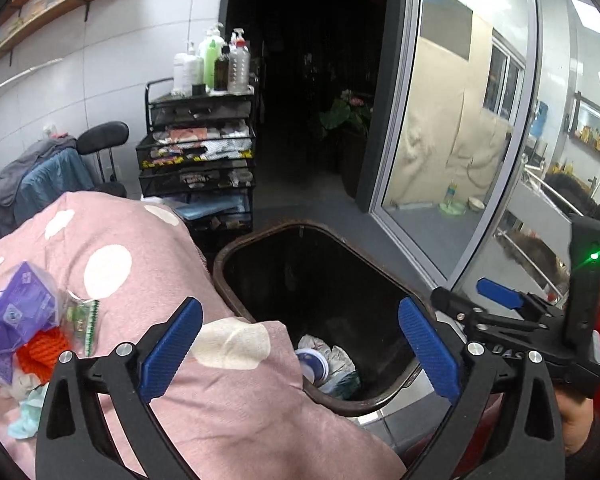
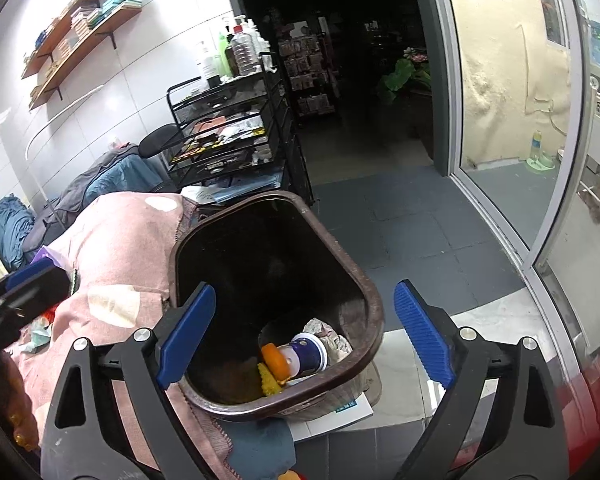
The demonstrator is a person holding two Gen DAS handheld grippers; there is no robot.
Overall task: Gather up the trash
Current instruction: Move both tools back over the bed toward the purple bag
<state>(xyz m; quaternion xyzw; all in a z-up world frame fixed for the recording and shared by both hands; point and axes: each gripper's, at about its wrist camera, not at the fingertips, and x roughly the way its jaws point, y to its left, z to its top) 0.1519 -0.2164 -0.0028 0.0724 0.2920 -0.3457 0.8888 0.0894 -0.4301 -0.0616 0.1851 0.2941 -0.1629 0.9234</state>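
A dark brown trash bin (image 1: pixel 232 248) stands on the floor beside a surface draped in a pink dotted cloth (image 1: pixel 140 256). It also shows in the right wrist view (image 2: pixel 374 304), holding a blue-white cup (image 2: pixel 310 352), an orange lid (image 2: pixel 276 360), yellow scraps and crumpled paper. More trash lies on the cloth at left: a purple packet (image 1: pixel 16 312), an orange net (image 1: pixel 40 352), a clear wrapper (image 1: pixel 84 320). My left gripper (image 1: pixel 300 348) is open and empty over the cloth's edge and the bin. My right gripper (image 2: pixel 304 336) is open and empty above the bin.
A black mesh drawer cart (image 1: pixel 200 152) topped with bottles stands behind the bin. A chair with grey and blue clothes (image 1: pixel 40 176) is at left. A glass sliding door (image 1: pixel 460 120) is at right, a dark doorway between. Paper (image 2: pixel 340 416) lies under the bin.
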